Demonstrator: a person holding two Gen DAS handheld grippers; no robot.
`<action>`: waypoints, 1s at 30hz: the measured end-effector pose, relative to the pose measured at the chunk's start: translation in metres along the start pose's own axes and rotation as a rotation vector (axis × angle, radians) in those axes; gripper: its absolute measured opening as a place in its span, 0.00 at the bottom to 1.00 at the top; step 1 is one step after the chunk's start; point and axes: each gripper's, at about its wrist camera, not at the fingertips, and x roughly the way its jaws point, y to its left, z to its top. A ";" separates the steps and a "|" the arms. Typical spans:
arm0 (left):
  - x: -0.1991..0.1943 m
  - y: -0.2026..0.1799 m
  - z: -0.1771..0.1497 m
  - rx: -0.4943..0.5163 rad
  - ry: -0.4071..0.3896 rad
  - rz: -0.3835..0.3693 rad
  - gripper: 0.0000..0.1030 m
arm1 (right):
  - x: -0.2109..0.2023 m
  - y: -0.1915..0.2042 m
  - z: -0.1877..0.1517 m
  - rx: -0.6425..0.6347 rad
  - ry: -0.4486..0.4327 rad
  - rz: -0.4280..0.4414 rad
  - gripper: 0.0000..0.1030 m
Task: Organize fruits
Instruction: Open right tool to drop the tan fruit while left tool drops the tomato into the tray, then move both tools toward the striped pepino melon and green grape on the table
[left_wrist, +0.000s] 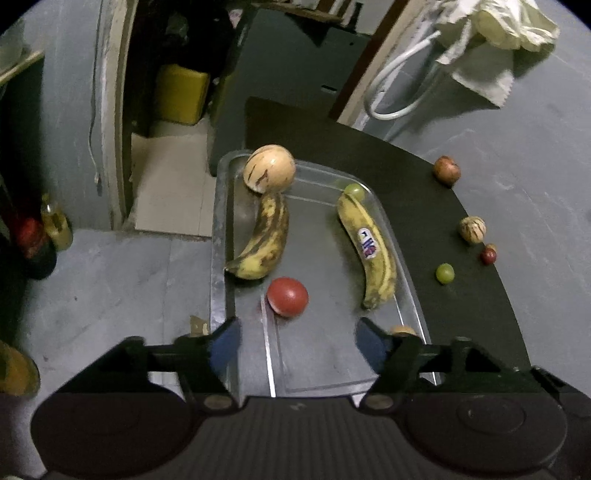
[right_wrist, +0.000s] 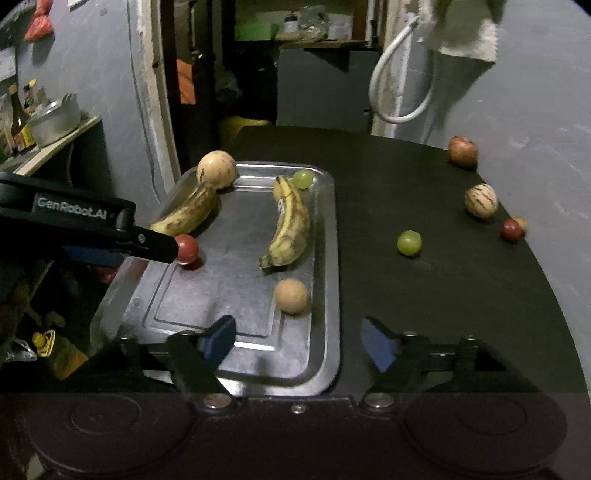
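A metal tray (left_wrist: 221, 229) (right_wrist: 325, 280) on the black table holds two bananas (left_wrist: 262, 240) (left_wrist: 371, 251), a striped tan melon (left_wrist: 269, 168) (right_wrist: 216, 170), a green grape (left_wrist: 354, 191) (right_wrist: 303, 178), a red fruit (left_wrist: 287, 296) (right_wrist: 186, 249) and a small tan ball (right_wrist: 291, 296). My left gripper (left_wrist: 295, 347) is open and empty, just above the red fruit; it also shows in the right wrist view (right_wrist: 155, 247). My right gripper (right_wrist: 299, 345) is open and empty over the tray's near right corner.
Loose on the black table (right_wrist: 424, 314) right of the tray lie a green grape (left_wrist: 445, 273) (right_wrist: 409, 242), a small striped melon (left_wrist: 472, 229) (right_wrist: 481, 200), a small red fruit (left_wrist: 488, 255) (right_wrist: 512, 230) and a reddish-brown fruit (left_wrist: 447, 170) (right_wrist: 462, 151). The floor drops off left of the tray.
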 end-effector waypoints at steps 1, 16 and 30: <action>-0.003 -0.002 0.000 0.012 -0.005 0.005 0.84 | -0.005 -0.001 -0.002 0.009 -0.002 -0.001 0.84; -0.044 0.005 -0.031 0.169 0.108 0.024 0.99 | -0.057 0.003 -0.046 0.127 0.066 -0.056 0.99; -0.036 -0.010 -0.060 0.367 0.287 0.076 0.99 | -0.076 -0.021 -0.086 0.247 0.275 -0.174 0.99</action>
